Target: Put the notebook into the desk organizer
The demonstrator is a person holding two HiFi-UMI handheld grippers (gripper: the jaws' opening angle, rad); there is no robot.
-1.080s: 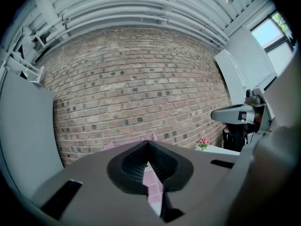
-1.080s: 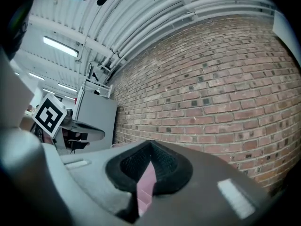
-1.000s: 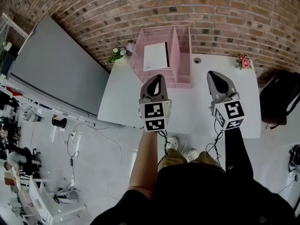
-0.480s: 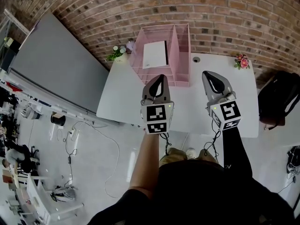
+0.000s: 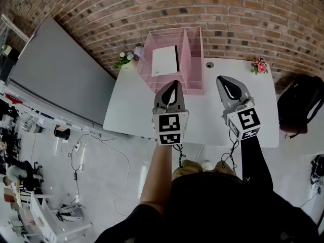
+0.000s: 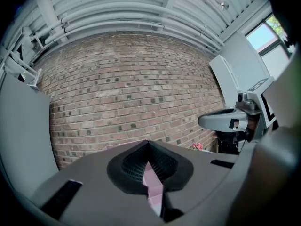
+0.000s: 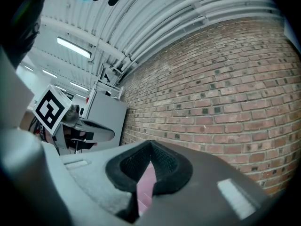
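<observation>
White surface (image 5: 131, 105) by a brick wall (image 5: 228, 14), pink organizer (image 5: 195, 59) at the back, white notebook (image 5: 165, 61) inside its left part, left gripper (image 5: 173, 83) and right gripper (image 5: 226, 79) both closed tight, holding nothing, above the near side, small flowers (image 5: 259, 66) at the far right corner, big grey board (image 5: 61, 70) to the left.

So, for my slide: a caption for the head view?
Left gripper and right gripper, both shut and empty, face the organizer on the table, notebook in its left compartment.

Pretty bright, even light all round, with ceiling strip lights (image 7: 73, 47) glowing in the right gripper view. Heavy fisheye bends the brick wall (image 5: 202, 9), corners go dark, and the close-up jaws look soft.
</observation>
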